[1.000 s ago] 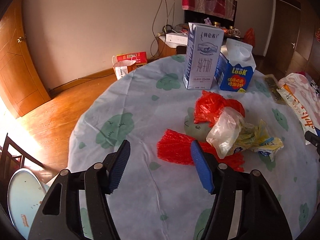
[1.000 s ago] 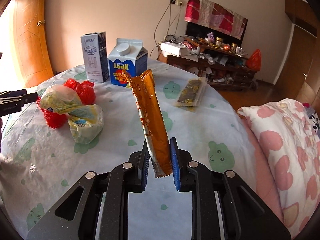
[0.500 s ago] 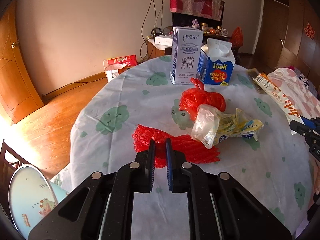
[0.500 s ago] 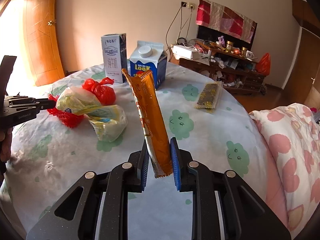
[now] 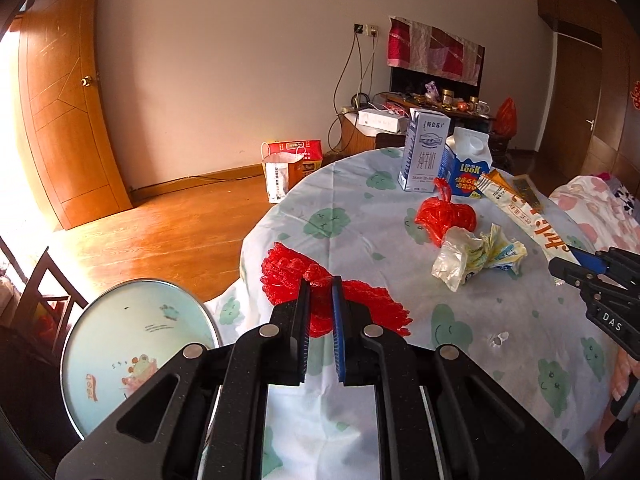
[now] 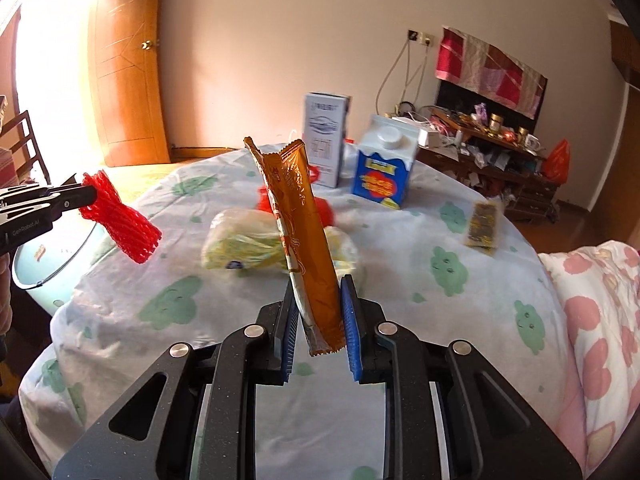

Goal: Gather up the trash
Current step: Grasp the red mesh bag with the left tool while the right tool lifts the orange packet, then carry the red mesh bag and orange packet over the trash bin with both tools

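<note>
Two tools are each clamped on a piece of trash. The left tool has its blue pads pressed together on a red foam fruit net; from the right wrist view that net hangs clear of the surface, off the near edge of the counter, above a round pale-blue bin with cartoon prints. The right tool pinches the lower end of a long orange snack wrapper, which stands upright between its pads, raised above the counter.

Beyond the tools, the round counter is covered with a white cloth printed with green cloud faces. On it lie a crumpled clear and yellow plastic bag and, just behind it, a knotted red plastic bag. Farther back stand a tall white milk carton and a blue gable-top carton with a white cap, side by side. A flat dark snack packet lies apart toward the right edge. A pink flowered quilt lies at the far right.
</note>
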The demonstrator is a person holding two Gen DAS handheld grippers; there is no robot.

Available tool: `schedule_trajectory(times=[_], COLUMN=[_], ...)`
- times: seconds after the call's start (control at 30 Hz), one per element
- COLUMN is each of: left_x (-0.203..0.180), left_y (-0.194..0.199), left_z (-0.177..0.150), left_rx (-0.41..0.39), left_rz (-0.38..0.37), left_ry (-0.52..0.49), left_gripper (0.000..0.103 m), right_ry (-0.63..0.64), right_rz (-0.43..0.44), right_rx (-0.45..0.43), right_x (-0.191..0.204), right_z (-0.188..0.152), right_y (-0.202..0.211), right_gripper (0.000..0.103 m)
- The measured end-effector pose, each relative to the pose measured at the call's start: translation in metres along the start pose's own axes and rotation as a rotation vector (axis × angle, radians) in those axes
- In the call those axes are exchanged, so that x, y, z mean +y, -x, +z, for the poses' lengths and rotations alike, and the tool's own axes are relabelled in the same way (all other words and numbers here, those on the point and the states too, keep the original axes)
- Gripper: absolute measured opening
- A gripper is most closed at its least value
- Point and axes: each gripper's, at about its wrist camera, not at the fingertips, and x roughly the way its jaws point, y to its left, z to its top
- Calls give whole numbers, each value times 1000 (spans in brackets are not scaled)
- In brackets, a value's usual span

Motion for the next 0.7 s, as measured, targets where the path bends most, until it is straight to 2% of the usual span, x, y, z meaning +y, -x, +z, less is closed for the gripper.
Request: schedule_trajectory(times=[0.3,0.7], left_x=[28,58], left_y=[23,46], left_z=[-18,-26], left_rx=[-15,-41], left_rz=[33,89], left_ry=[47,83], left_gripper=[9,9], right_ry=[50,101], right_rz=[34,94], right_rx=[-5,-15], right_x=[42,82], right_z=[5,14], right_y=[-5,-11], right_gripper=[22,22])
